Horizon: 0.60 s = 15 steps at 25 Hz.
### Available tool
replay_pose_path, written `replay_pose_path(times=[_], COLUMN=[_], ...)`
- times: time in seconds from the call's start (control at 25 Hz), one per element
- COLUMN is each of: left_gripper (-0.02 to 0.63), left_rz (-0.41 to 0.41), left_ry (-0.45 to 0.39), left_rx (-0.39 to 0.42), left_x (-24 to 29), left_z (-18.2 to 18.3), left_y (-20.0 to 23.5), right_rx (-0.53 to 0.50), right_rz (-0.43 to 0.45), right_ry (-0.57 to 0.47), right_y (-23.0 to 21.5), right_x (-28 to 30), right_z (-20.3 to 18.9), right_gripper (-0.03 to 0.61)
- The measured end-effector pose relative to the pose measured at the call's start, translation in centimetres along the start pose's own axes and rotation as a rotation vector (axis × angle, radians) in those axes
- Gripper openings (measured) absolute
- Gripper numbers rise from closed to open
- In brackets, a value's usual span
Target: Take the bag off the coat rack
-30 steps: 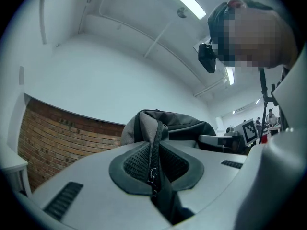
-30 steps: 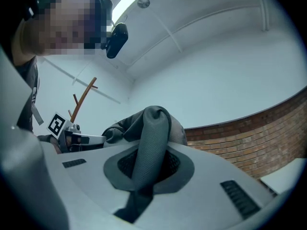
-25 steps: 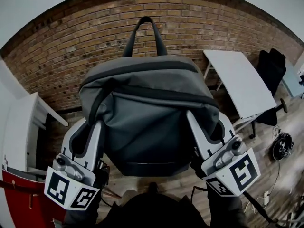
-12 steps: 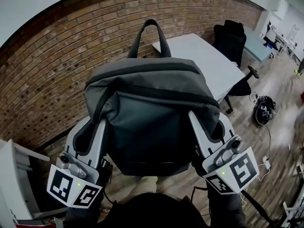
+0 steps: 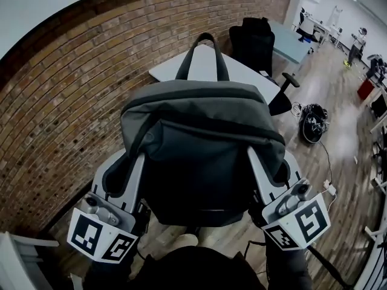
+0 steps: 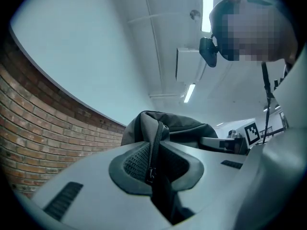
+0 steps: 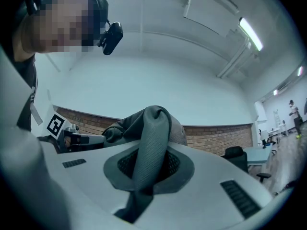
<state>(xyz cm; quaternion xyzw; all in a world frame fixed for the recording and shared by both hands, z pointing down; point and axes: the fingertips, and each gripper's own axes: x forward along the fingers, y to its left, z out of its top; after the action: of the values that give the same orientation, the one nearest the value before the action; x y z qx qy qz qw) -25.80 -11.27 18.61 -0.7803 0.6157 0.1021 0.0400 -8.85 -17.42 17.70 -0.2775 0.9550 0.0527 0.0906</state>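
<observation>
I have the bag (image 5: pixel 202 144) up in the air between my two grippers, in front of the rough red brick wall (image 5: pixel 66 101). It is one backpack of smooth dark grey fabric, rounded at the top, with a seam curving across its front and a single narrow loop handle (image 5: pixel 202 56) standing upright on top.

The left gripper (image 5: pixel 134 165) is clenched on a dark strap (image 6: pixel 154 147) with a raised stitched ridge, pinched between its textured dark pads (image 6: pixel 129 162). The right gripper (image 5: pixel 257 162) is clamped on a second strap (image 7: pixel 151 143), thicker, padded and covered in fine grey mesh. That makes two straps, one in each gripper.

Both grippers have smooth white plastic shells, and each carries one cube (image 5: pixel 100 240) printed with black-and-white squares.

Beyond the bag I see one flat white table (image 5: pixel 181 71), one black chair (image 5: pixel 254 38) and a wood-plank floor (image 5: pixel 338 125).
</observation>
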Motion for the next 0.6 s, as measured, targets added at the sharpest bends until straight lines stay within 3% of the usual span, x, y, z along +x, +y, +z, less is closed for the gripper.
replay_pose_path(times=[0.6], left_gripper=[0.058], left_rz=[-0.247], left_ry=[0.037], left_rx=[-0.024], left_x=[17.4], left_z=[-3.4], left_y=[-0.1], right_rx=[-0.028], right_rz=[-0.261], right_ry=[0.003], right_y=[-13.8], right_x=[2.4], right_z=[-1.4], right_gripper=[0.023])
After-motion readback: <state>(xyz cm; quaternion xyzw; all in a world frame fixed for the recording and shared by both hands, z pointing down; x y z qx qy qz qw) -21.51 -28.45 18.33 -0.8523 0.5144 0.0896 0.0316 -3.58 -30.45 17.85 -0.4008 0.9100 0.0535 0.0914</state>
